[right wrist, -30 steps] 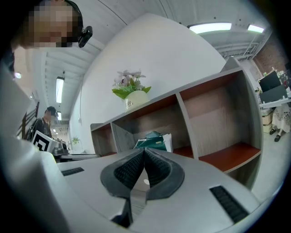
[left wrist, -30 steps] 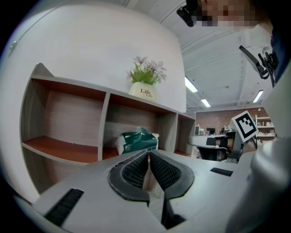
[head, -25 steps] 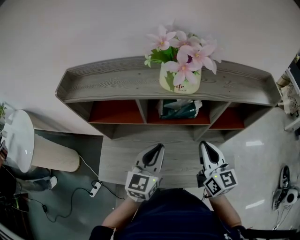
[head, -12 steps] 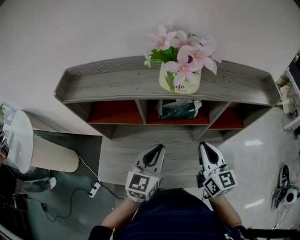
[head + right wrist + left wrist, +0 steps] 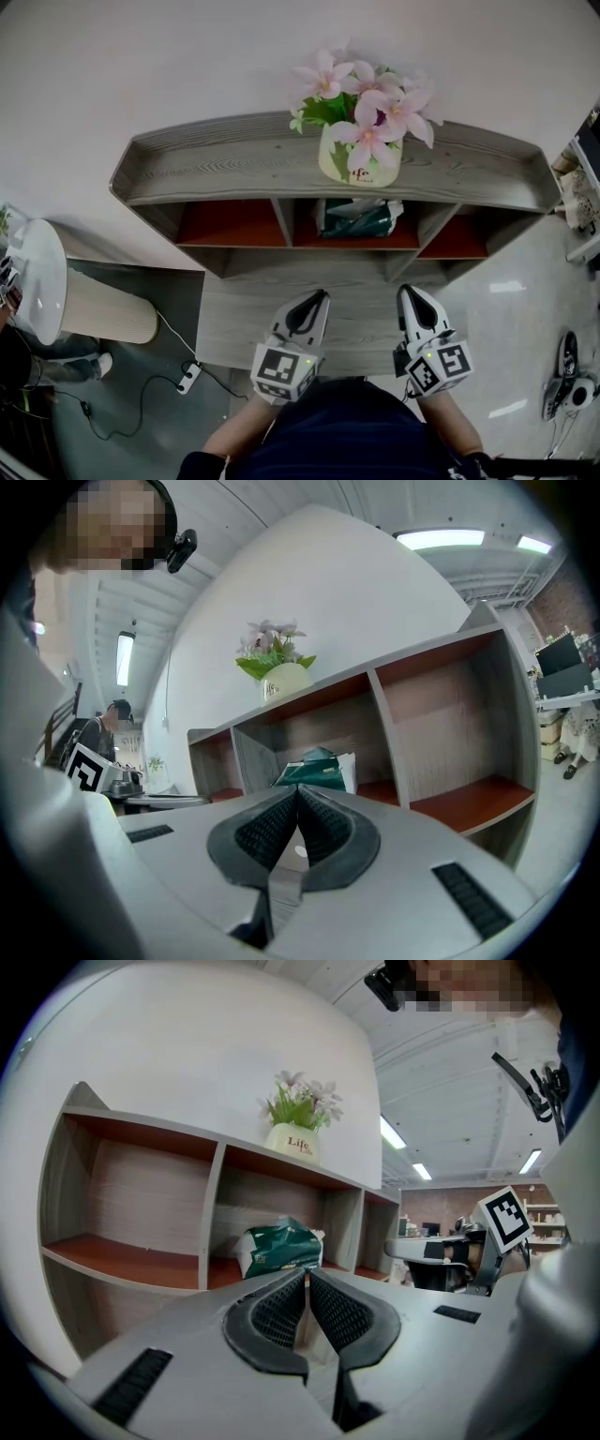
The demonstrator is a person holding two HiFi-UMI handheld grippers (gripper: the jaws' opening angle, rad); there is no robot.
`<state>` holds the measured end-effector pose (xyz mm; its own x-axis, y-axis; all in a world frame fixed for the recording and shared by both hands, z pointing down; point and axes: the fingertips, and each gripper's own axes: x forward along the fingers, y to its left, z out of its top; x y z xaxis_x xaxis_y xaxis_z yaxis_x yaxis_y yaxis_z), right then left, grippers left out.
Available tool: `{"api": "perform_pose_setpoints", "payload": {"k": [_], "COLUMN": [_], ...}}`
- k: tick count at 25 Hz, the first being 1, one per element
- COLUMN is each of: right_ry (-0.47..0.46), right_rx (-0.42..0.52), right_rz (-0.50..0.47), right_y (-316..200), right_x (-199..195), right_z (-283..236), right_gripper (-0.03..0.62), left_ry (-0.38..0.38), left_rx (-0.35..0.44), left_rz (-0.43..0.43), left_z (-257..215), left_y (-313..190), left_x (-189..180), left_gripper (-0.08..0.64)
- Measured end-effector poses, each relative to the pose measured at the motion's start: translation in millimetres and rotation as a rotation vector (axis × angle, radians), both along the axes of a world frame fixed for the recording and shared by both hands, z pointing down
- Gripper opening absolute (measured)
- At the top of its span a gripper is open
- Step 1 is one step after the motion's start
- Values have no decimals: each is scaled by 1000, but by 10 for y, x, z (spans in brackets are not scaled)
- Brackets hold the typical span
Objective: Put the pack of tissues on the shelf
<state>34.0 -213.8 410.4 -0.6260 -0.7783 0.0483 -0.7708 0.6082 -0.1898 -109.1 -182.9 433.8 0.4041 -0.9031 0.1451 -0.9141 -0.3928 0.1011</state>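
A grey wooden shelf [image 5: 234, 169] against a white wall [image 5: 187, 56] fills the head view, its three red-floored compartments largely hidden beneath the top board. A cream pot of pink flowers [image 5: 361, 155] stands on that board, above the middle compartment. In that compartment lies the green-and-white pack of tissues [image 5: 361, 221], only its front showing from above; in both gripper views the jaws cut off its lower part. Well apart from the pack, the left gripper [image 5: 317, 294] and right gripper [image 5: 409, 291] are held side by side over the lower ledge [image 5: 234, 319], each with jaws pressed together on nothing. The person's forearms run off the bottom edge.
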Motion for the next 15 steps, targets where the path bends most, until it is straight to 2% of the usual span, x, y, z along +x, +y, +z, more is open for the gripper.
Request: {"api": "perform_pose_setpoints", "payload": {"k": [15], "right_ry": [-20], "right_rx": [-7], "right_rz": [13], "right_y": [26], "right_x": [73], "right_z": [31], "right_gripper": [11], "left_ry": [-4], "left_rx": [-16], "left_rz": [3], "left_z": [59], "left_y": [14], "left_x": [25], "left_gripper": [29]}}
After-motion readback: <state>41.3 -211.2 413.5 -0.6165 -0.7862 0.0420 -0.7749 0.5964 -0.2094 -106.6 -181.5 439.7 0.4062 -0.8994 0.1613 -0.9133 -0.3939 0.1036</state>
